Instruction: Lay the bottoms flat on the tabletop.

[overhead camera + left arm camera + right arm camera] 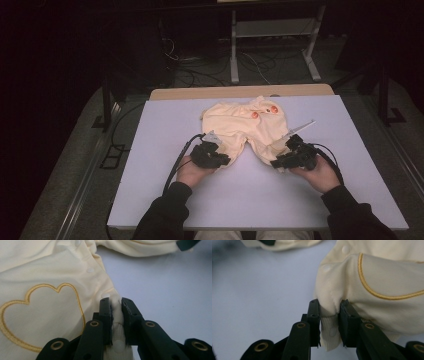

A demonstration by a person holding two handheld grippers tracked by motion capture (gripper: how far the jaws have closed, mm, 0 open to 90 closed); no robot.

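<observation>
The pale yellow baby garment (245,125) lies spread on the white table (150,165), legs toward the person, body extending away. The left gripper (115,302) is clamped on the left leg cuff (117,337); the right gripper (329,303) is pinched on the right cuff (329,332). Both cuffs are held at the near edge, so the garment's length runs straight ahead of the grippers.

A pale lavender-white table (150,150) stands lit in a dark room. Beyond its far wooden edge, a white metal frame (272,45) rises from the grey floor (65,165), with black cables (200,70) tangled beside the frame's left leg.
</observation>
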